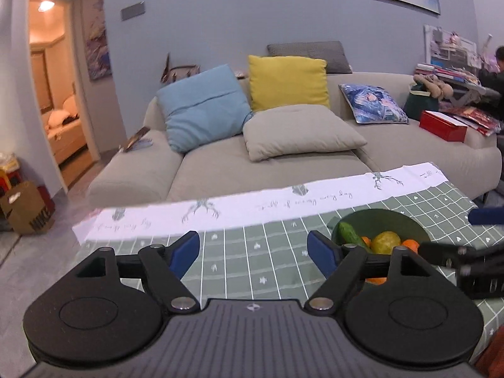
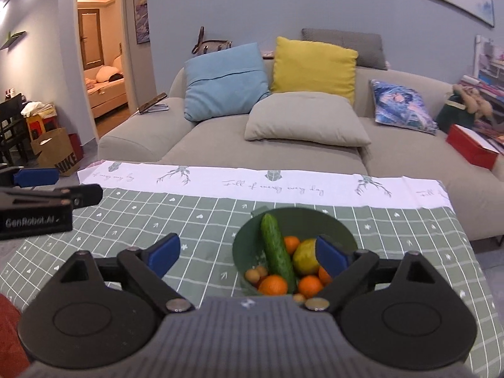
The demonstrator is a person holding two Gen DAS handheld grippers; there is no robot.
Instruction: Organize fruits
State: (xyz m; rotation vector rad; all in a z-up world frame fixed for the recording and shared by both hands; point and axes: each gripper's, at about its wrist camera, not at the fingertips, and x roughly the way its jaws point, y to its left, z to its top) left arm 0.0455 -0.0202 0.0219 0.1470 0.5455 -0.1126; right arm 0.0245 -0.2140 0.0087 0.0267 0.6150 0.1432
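A dark green bowl (image 2: 338,228) stands on the green checked tablecloth. It holds a cucumber (image 2: 277,247), a yellow-green pear (image 2: 304,256), several oranges (image 2: 273,285) and small brown fruits (image 2: 255,273). My right gripper (image 2: 249,255) is open and empty, above the bowl's near side. The bowl (image 1: 378,219) also shows at the right of the left wrist view, with the cucumber (image 1: 351,236) and pear (image 1: 386,242). My left gripper (image 1: 253,250) is open and empty over bare cloth, left of the bowl. The right gripper (image 1: 456,236) enters that view from the right.
The tablecloth (image 2: 189,220) has a white printed band (image 2: 252,182) along the far edge. A beige sofa (image 2: 220,138) with several cushions stands just behind the table. A red box (image 2: 469,151) lies on the sofa at right. A paper bag (image 2: 58,154) stands on the floor at left.
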